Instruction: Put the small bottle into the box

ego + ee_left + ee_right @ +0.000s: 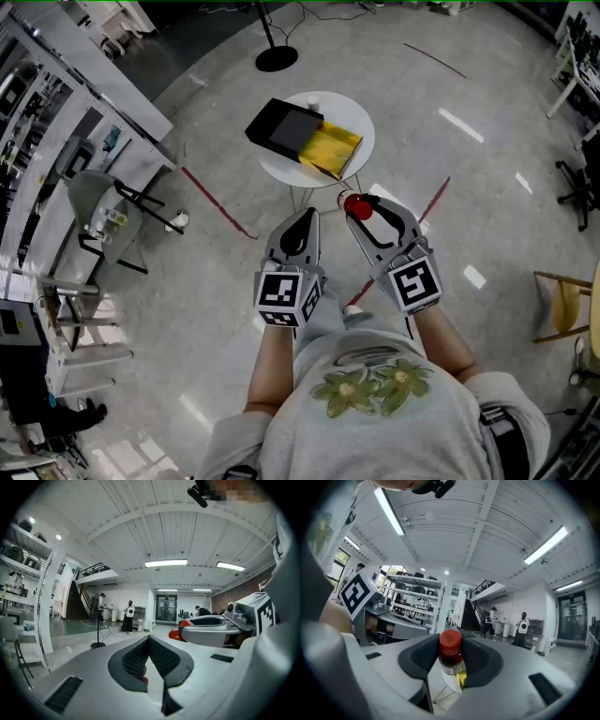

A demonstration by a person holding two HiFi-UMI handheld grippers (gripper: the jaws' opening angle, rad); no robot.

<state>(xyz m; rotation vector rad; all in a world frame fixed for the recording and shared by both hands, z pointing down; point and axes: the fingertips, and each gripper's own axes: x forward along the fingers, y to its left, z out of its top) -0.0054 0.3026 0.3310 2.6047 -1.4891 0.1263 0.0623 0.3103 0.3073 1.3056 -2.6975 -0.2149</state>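
A round white table (362,122) on the grey floor (469,84) bears the box (281,129); the right gripper (359,208) clamps the small bottle (451,651), the left gripper (305,217) is closed, empty.

Grey left tool (305,216) and right tool (362,208) have black pads (164,660) and square-marker cubes (281,292), while the pale sweatshirt (375,431) bears 2 green flowers (342,389).
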